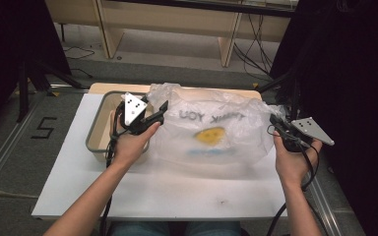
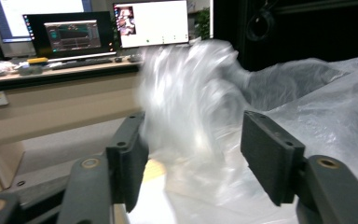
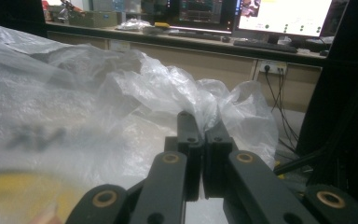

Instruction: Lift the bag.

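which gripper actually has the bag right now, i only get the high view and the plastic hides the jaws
Observer: The right gripper does. Its own view shows its jaws shut on a bunched fold of the plastic bag.
Operator: and the left one
Observer: The left gripper is open. Its pads stand apart, with blurred plastic between them that neither pad presses.
Operator: anything past the bag on the left side
Observer: The left gripper view shows a desk with lit monitors behind the plastic.
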{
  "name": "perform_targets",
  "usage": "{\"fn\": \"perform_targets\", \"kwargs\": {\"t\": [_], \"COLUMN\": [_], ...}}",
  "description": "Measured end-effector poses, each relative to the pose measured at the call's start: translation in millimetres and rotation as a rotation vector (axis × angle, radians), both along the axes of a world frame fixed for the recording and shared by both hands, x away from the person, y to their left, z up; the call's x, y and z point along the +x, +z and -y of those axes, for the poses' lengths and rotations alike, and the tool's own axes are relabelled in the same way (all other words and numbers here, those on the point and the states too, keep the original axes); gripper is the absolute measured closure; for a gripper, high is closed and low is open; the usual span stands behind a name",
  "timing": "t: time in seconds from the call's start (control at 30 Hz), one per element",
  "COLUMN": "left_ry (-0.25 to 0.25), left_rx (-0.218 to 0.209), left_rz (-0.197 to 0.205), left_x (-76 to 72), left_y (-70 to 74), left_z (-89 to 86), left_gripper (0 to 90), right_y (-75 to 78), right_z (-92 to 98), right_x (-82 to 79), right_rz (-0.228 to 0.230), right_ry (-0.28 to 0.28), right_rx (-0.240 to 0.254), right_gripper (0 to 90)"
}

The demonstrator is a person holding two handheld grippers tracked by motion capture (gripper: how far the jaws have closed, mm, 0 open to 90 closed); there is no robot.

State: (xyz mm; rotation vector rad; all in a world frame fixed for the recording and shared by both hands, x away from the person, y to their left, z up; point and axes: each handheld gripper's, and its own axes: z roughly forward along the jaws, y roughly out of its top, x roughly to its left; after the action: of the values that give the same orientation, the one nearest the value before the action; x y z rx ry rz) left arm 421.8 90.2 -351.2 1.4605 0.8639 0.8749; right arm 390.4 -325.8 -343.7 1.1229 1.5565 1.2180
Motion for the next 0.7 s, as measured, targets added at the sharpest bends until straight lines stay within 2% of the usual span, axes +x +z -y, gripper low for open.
{"fn": "perform_targets", "kwargs": {"t": [0.1, 0.27, 0.7], "left_ry": [0.011, 0.006, -0.02], "left_rx": [-0.009, -0.01, -0.013], "left_rz": [-0.009, -0.031, -0.083], "left_x": [-1.1, -3.7, -2.4], "left_y": [-0.9, -5.2, -16.7], "left_z": [-4.3, -8.0, -1.7], "left_gripper": [37.3, 36.9, 59.8], "right_y": [-0.5, 0.5, 6.6], "right_z": [-0.7, -3.3, -5.2], "right_x": [2.0, 4.5, 21.3], "right_rz": [-0.007, 0.008, 0.021], "right_ry": [-0.006, -0.017, -0.048], "right_rx": [0.0, 0.0, 0.011], "right_gripper": [88.3, 86.8, 79.5]}}
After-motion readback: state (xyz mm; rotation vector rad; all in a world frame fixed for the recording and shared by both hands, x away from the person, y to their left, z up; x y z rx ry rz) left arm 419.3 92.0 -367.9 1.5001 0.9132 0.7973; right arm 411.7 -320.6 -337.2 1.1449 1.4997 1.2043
